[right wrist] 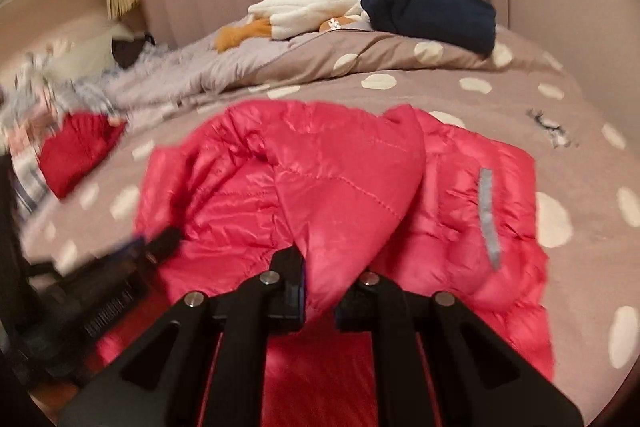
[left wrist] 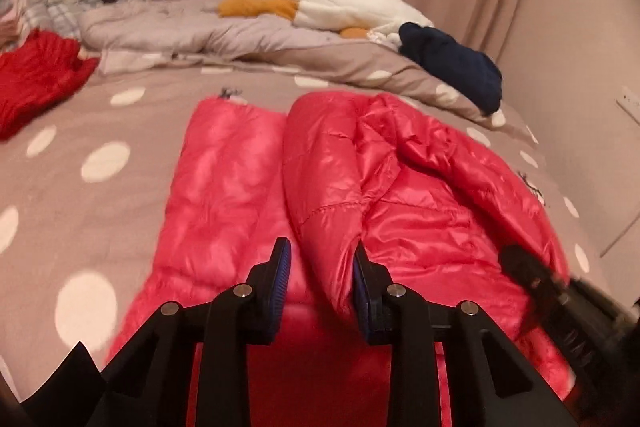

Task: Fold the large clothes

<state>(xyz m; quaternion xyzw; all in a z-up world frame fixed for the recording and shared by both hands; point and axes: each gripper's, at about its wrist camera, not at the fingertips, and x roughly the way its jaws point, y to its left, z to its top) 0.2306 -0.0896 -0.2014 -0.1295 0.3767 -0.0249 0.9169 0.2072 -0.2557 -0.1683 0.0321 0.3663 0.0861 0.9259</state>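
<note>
Now the right gripper (right wrist: 318, 291) is clamped on a fold of the red puffer jacket (right wrist: 344, 187). Fabric also sits between the left gripper's (left wrist: 322, 275) jaws, though contact is unclear. Glossy and quilted, the jacket lies on the polka-dot bedspread (left wrist: 80, 155).
</note>
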